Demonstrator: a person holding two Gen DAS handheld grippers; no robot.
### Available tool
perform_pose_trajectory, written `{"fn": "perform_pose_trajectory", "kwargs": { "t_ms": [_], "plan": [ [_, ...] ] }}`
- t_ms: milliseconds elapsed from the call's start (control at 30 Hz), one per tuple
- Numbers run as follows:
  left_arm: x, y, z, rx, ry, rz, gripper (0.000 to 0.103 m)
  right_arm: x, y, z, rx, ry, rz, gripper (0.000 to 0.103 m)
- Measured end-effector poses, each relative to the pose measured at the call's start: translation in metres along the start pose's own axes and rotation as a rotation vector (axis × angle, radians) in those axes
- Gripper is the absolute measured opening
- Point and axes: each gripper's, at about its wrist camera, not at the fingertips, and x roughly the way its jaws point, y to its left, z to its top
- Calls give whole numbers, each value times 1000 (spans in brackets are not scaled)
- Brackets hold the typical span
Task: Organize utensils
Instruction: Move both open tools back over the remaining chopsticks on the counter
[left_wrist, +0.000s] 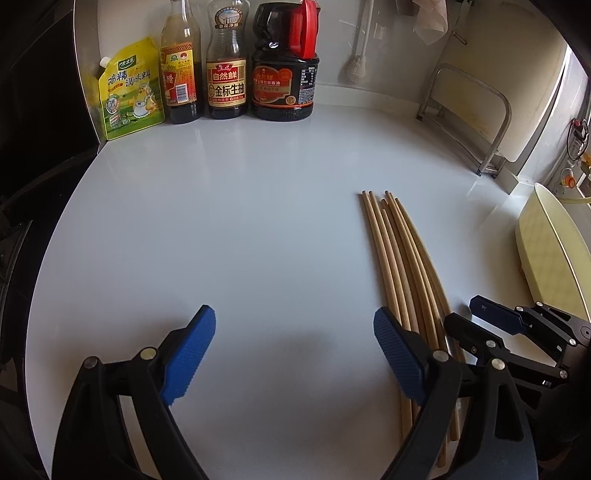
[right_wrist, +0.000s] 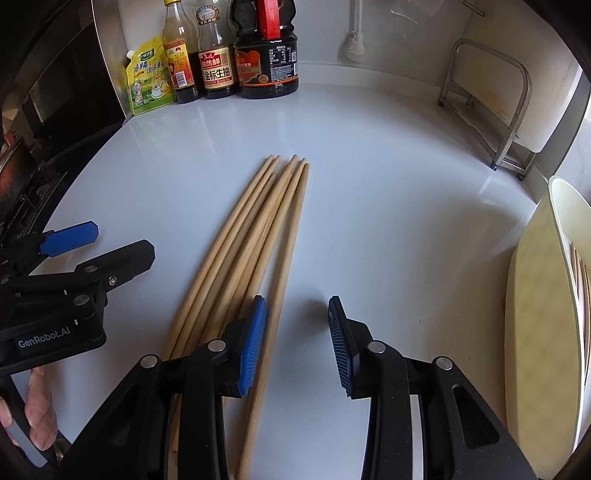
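Several wooden chopsticks (left_wrist: 402, 266) lie side by side on the white counter, tips pointing away; they also show in the right wrist view (right_wrist: 251, 240). My left gripper (left_wrist: 295, 347) is open and empty, left of the bundle, its right finger just over the near ends. My right gripper (right_wrist: 297, 339) is open and empty, with its left finger over the rightmost sticks; it also shows in the left wrist view (left_wrist: 495, 317). A pale yellow holder (right_wrist: 539, 295) at the right holds a few more chopsticks (right_wrist: 580, 273).
A yellow seasoning pouch (left_wrist: 129, 88) and three sauce bottles (left_wrist: 225, 70) stand at the back left. A metal rack (left_wrist: 476, 122) stands at the back right. A white brush (right_wrist: 354, 33) hangs on the wall. A dark stove (right_wrist: 44, 122) borders the left.
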Motion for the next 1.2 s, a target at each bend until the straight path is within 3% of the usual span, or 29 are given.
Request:
{"fn": "perform_pose_trajectory", "kwargs": {
  "t_ms": [833,1200],
  "plan": [
    [16,-37,-10,71,38,5,90,-4,-35,0,68,2,11,33],
    [15,-34,-9,74,29,27,91,-5,-38,-1,72,0,14,33]
  ]
}}
